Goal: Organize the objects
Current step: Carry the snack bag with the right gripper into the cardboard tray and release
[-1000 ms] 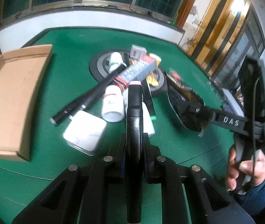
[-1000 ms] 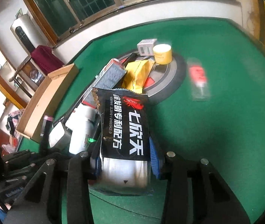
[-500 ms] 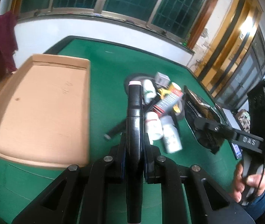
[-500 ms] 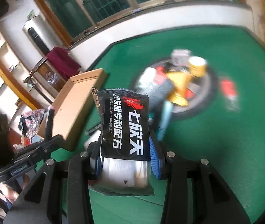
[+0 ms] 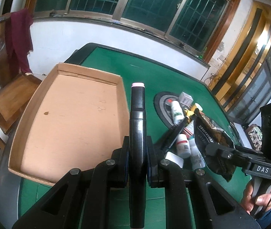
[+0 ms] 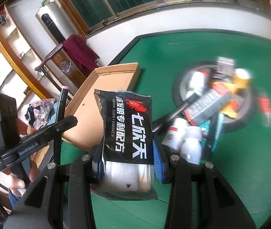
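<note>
**Two grips, both loaded**

Both my grippers are full above the green table [image 5: 160,76]. My left gripper [image 5: 137,150] has its fingers pinched tight on a black marker [image 5: 137,114] with a pink cap, which points up beside the cardboard tray [image 5: 74,118]. My right gripper [image 6: 127,152] clamps a black snack packet [image 6: 129,126] by its sides, lifted clear of the table. Bottles [image 5: 183,146], a small box [image 5: 186,97] and other clutter lie piled on and near the round grey disc [image 5: 162,103], just right of the tray.

Black gripper [image 5: 137,164] — silver screws, blue pads, "DAS" lettering
</note>
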A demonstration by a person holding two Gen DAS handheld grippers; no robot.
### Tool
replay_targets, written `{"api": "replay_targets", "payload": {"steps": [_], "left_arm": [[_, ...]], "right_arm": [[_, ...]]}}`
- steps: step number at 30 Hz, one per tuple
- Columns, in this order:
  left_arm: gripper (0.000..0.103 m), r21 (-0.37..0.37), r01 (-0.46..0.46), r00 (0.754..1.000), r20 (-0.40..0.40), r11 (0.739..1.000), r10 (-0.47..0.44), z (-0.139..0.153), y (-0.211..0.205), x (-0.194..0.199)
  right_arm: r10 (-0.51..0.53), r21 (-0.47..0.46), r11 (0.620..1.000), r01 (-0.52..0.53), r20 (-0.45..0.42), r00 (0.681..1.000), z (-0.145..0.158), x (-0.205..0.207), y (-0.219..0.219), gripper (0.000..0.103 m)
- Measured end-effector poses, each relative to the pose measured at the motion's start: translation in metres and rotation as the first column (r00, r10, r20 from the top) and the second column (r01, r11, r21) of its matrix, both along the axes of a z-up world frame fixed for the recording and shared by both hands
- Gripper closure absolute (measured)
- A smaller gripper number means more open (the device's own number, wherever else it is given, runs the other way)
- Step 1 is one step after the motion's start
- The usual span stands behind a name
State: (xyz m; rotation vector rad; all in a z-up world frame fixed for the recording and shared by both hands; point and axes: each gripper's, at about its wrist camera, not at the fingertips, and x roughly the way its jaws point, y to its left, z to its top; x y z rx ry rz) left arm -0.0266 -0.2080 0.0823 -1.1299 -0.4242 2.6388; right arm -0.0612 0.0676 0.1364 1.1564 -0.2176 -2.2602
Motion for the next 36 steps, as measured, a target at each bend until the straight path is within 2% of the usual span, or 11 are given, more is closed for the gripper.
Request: {"api": "replay_targets", "payload": {"steps": [8, 15, 21, 24, 26, 36], "left_arm": [[0.091, -0.007, -0.029, 0.999, 0.043, 1.0, 0.03, -0.006, -0.026, -0.03], [0.091, 0.01, -0.063, 0.99, 0.129, 0.998, 0.061, -0.013, -0.043, -0.088], [0.091, 0.027, -0.1, 0.967, 0.24, 0.995, 0.091, -0.039, -0.053, -0.141], [0.091, 0.057, -0.128, 0.957, 0.271, 0.99, 0.108, -0.054, -0.061, -0.154], [0.091, 0.066, -0.136, 0.954, 0.277, 0.989, 0.112, -0.059, -0.064, -0.157], [0.091, 0.008, -0.076, 0.968, 0.24, 0.997, 0.072, -0.072, -0.052, -0.157]], "right_arm": [[0.032, 0.01, 0.999, -0.032, 0.035, 0.999, 0.007, -0.026, -0.031, 0.065], [0.032, 0.017, 0.999, -0.034, 0.081, 0.996, 0.012, -0.074, -0.075, 0.065], [0.007, -0.003, 1.0, -0.006, 0.165, 0.986, -0.006, -0.131, -0.122, 0.065], [-0.022, -0.015, 1.0, 0.025, 0.201, 0.979, -0.019, -0.154, -0.137, 0.064], [-0.048, -0.005, 0.999, 0.05, 0.211, 0.976, -0.026, -0.165, -0.143, 0.064], [-0.101, 0.02, 0.995, 0.099, 0.272, 0.957, -0.058, -0.201, -0.162, 0.065]]}}
